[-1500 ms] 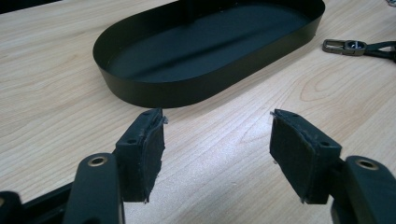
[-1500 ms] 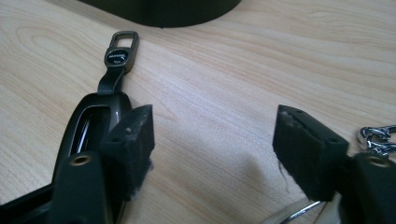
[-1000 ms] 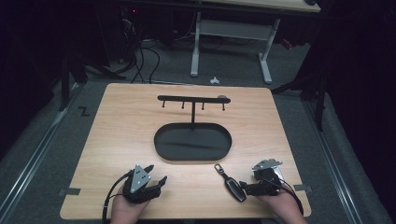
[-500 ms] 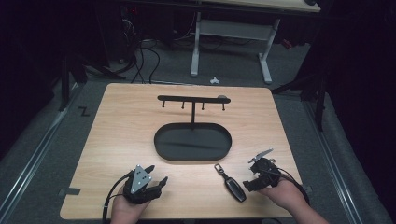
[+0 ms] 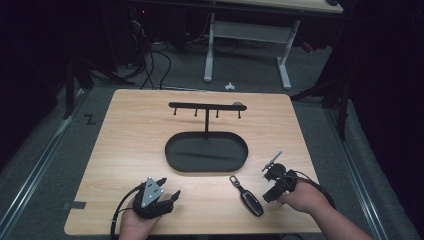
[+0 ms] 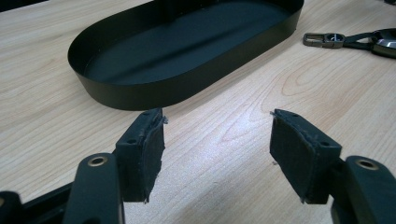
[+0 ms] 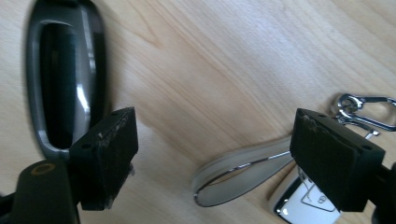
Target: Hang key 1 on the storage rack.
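The key fob [image 5: 250,199] lies untouched on the bench [image 5: 125,150], near-right of the tray [image 5: 206,152] and hook stand [image 5: 206,107]. The right claw [image 5: 272,182] hovers released over it; the left claw [image 5: 162,192] rests released. Everything remains undone.

Black oval metal tray [image 6: 187,51]: far end cut by the top edge in the left gripper view, its upright post only a stub there. Black car key fob with strap and metal clip [image 6: 355,39], right of the tray, runs off the right edge. In the right gripper view the fob body [image 7: 63,79] is blurred, its top cut off, lower end hidden behind a jaw pad; silver key piece [image 7: 303,203] partly behind the other pad, cut by the bottom edge. High view: pegs on black T-shaped hanger bar [image 5: 206,106] behind the tray too small to make out.
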{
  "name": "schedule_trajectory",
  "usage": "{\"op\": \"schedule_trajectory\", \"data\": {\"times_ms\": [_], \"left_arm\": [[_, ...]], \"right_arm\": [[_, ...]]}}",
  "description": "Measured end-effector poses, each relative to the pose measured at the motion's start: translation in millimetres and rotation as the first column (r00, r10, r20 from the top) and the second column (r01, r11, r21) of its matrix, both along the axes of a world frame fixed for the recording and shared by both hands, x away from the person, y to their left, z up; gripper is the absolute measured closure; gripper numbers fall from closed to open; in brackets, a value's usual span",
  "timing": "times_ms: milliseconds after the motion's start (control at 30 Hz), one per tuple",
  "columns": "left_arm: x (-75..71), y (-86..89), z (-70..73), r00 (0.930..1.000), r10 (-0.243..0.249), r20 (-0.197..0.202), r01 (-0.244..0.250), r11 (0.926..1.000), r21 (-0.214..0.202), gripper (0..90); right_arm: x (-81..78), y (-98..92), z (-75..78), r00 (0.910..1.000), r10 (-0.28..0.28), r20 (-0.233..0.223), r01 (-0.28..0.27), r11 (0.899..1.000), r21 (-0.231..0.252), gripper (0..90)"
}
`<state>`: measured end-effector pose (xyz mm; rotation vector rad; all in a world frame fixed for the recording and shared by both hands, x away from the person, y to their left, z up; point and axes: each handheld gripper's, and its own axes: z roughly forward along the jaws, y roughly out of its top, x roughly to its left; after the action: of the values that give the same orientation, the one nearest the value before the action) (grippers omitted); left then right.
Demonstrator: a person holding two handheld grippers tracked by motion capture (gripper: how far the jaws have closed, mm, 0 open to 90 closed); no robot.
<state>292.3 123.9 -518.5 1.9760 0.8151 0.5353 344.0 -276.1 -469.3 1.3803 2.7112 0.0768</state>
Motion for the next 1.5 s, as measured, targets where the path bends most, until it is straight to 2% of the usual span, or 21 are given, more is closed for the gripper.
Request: {"op": "schedule_trajectory", "data": {"times_ms": [67, 267, 567, 767, 833, 900, 933, 1033, 1067, 1100, 1167, 1433, 1467, 1500], "left_arm": [[-0.1, 0.3, 0.1, 1.0000, 0.001, -0.001, -0.001, 1.0000, -0.002, 35.9], [0.2, 0.4, 0.0, 1.0000, -0.003, -0.001, 0.003, 1.0000, -0.002, 35.9], [0.6, 0.9, 0.0, 1.0000, -0.006, -0.002, 0.006, 1.0000, -0.002, 35.8], [0.5, 1.0, 0.1, 1.0000, -0.006, 0.000, 0.006, 1.0000, -0.002, 35.8], [0.6, 0.9, 0.0, 1.0000, -0.007, -0.001, 0.007, 1.0000, 0.000, 35.8], [0.7, 0.7, -0.1, 1.0000, -0.008, -0.003, 0.008, 1.0000, 0.001, 35.8], [0.8, 0.5, -0.3, 1.0000, -0.009, -0.002, 0.009, 1.0000, 0.002, 35.7], [0.9, -0.1, -0.9, 0.9999, -0.012, -0.006, 0.012, 0.9999, 0.011, 35.0], [0.9, -0.3, -1.0, 0.9999, -0.013, -0.005, 0.013, 0.9998, 0.012, 35.0], [0.9, -0.3, -0.9, 0.9999, -0.012, -0.004, 0.012, 0.9998, 0.012, 34.9], [1.0, -0.2, -0.7, 0.9999, -0.011, -0.001, 0.011, 0.9999, 0.012, 34.8], [1.1, 0.2, -0.1, 0.9999, -0.005, 0.010, 0.005, 0.9999, 0.012, 33.8], [1.1, 0.2, -0.2, 0.9999, -0.007, 0.009, 0.007, 0.9999, 0.014, 33.8], [1.1, 0.1, -0.2, 0.9999, -0.008, 0.009, 0.008, 0.9998, 0.017, 33.8]], "right_arm": [[2.0, 0.3, 2.7, 0.9998, -0.016, -0.013, 0.016, 1.000, 0.019, 15.2], [6.1, 5.5, 12.5, 0.9999, -0.005, 0.009, 0.005, 1.000, -0.001, 15.4], [10.7, 21.5, 17.5, 1.0000, -0.007, 0.005, 0.006, 0.999, 0.044, 16.4], [12.7, 37.3, 12.5, 0.9991, 0.042, 0.007, -0.042, 0.998, 0.047, 19.5], [12.2, 44.1, 10.0, 0.9994, 0.033, -0.006, -0.032, 0.998, 0.051, 20.1], [12.8, 49.1, 7.6, 0.9989, 0.046, -0.012, -0.045, 0.997, 0.058, 21.3], [13.9, 51.0, 6.3, 0.9974, 0.071, -0.007, -0.071, 0.996, 0.056, 22.6], [14.7, 59.2, 2.9, 0.9964, 0.084, -0.009, -0.083, 0.995, 0.056, 26.4], [14.4, 61.6, 2.2, 0.9976, 0.068, -0.016, -0.067, 0.996, 0.061, 27.9], [16.2, 63.5, 0.4, 0.9960, 0.089, -0.011, -0.088, 0.994, 0.065, 28.1], [16.2, 68.1, -1.7, 0.9969, 0.075, -0.023, -0.074, 0.995, 0.072, 29.7], [20.9, 82.8, -11.4, 0.9950, 0.091, -0.041, -0.087, 0.992, 0.094, 37.4], [21.1, 84.0, -11.7, 0.9957, 0.079, -0.049, -0.074, 0.993, 0.096, 38.0], [23.8, 83.9, -13.1, 0.9946, 0.091, -0.048, -0.087, 0.992, 0.093, 38.9]]}}
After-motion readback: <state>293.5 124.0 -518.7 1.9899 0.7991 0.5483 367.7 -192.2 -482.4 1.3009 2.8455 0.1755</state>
